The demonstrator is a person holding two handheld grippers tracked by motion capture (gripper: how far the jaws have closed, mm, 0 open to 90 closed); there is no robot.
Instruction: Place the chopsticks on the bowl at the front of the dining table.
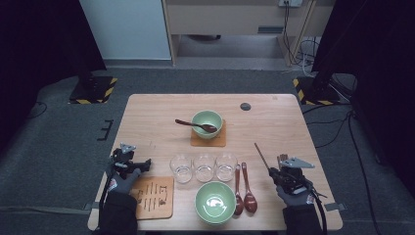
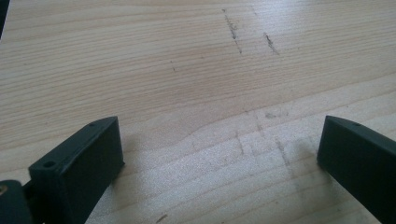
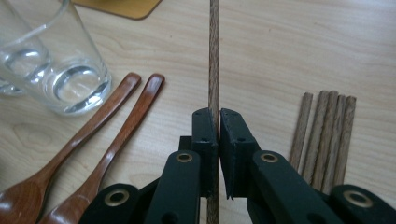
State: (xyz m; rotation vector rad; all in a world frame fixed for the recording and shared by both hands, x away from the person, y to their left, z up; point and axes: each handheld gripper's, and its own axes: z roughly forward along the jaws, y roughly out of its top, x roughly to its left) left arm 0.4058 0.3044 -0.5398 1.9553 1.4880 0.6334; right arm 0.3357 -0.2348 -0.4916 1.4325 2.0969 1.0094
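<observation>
right gripper view: right gripper (image 3: 218, 122) clamped on one chopstick (image 3: 214, 56); keep level, clear glass (image 3: 60, 70); left gripper (image 2: 219, 154) wide open, holding nothing.

Right claw (image 3: 218, 122) clamped tight, raised off table; left claw (image 2: 219, 144) jaws wide apart, low.

Recording lab or studio: a wooden table (image 1: 284, 122) stands on grey carpet (image 1: 58, 142), flanked by stand bases with hazard-striped edges (image 1: 93, 90), black curtains (image 1: 34, 44) at both sides, cables (image 1: 298, 49) along the rear wall
</observation>
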